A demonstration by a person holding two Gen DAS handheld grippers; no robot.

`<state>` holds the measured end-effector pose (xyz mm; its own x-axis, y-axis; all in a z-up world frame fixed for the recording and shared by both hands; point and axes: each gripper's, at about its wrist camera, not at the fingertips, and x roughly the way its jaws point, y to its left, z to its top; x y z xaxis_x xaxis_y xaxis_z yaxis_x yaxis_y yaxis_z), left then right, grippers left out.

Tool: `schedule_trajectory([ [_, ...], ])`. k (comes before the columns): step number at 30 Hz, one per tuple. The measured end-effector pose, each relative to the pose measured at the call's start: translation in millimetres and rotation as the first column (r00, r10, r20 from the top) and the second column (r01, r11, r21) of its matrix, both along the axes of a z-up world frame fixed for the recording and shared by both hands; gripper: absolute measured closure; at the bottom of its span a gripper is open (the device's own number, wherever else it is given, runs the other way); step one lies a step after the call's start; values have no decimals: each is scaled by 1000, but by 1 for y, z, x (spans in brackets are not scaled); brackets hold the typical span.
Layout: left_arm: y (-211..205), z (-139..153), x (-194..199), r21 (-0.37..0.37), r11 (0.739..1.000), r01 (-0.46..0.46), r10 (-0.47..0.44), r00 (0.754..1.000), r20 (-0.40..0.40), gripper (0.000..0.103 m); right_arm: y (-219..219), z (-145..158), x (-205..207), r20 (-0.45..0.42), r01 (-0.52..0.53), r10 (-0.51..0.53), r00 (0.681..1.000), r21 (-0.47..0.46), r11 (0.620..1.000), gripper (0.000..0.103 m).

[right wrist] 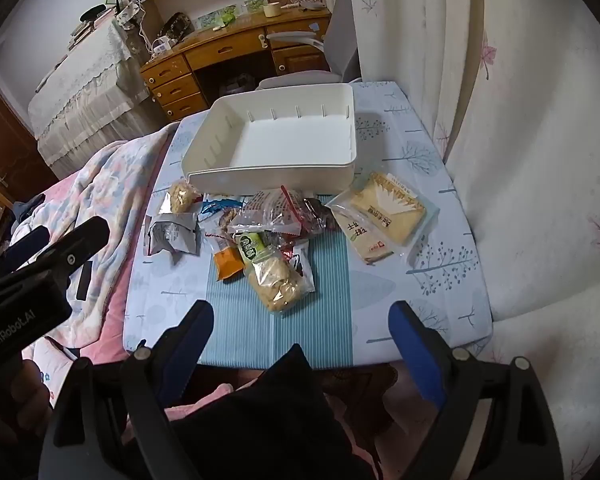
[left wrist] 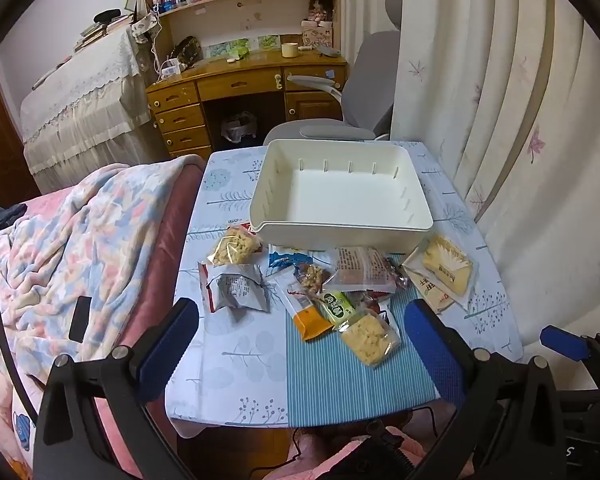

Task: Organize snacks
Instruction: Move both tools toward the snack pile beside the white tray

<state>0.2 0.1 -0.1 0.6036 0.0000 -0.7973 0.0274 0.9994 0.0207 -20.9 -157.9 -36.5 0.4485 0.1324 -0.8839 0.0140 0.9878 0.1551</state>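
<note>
Nothing is sorted yet, as I judge it: the white bin sits empty toward the worktop's far edge, and every snack packet lies loose in a scatter just in front of its near wall, between it and me. Both my left claw and right claw hang over the near edge with jaws wide apart, holding nothing. The nearest clear packet of pale crackers lies with its long axis running roughly from near edge toward bin.
</note>
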Motion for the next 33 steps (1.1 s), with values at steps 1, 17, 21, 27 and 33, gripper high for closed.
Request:
schedule_trajectory([
  [1,0,0,0,2,1000,0,0,1000,1,1,0,-1,1,-4,0,0,1000,-1,1000,13],
  [17,0,0,0,4,1000,0,0,1000,5,1,-2,-4,4,-14,-2,2,1000,1,1000,13],
  [21,0,0,0,3,1000,0,0,1000,4,1,-5,-1,5,-18,-3,3,1000,2,1000,13],
  [27,-6,2,4,8,1000,-5,5,1000,3,1,1,-12,4,-29,-10,11,1000,24,1000,13],
  [33,-9,2,2,11,999,-45,45,999,-6,1,-15,-14,21,-39,-68,71,997,68,995,13],
])
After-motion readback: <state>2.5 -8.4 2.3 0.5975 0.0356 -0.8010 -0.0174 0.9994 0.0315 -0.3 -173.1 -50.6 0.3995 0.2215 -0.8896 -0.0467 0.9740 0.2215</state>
